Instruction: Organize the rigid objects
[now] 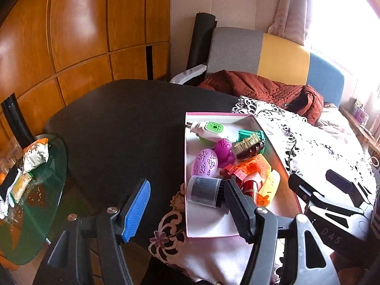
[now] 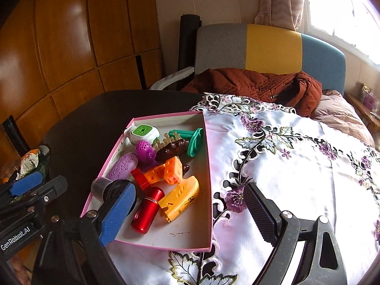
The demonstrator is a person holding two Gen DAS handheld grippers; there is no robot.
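Note:
A pink-rimmed shallow box [image 2: 152,243] [image 1: 213,225] lies on the table and holds several small rigid things. Among them are a red cylinder [image 2: 147,210], a yellow case [image 2: 180,198], orange bricks [image 2: 171,171], a purple egg [image 1: 204,163], a white device with a green top [image 1: 211,128] and a grey-capped brush [image 1: 204,191]. My left gripper [image 1: 187,209] hangs open over the box's near left corner, with the brush lying below beside its black finger. My right gripper [image 2: 190,213] stands wide open above the box's front, gripping nothing.
The box straddles a dark round table [image 1: 123,123] and a white embroidered cloth [image 2: 285,166]. A glass side table [image 1: 47,225] with snack packets stands low at the left. Behind is a chair with a rust-coloured jacket [image 2: 256,83], and wooden panels.

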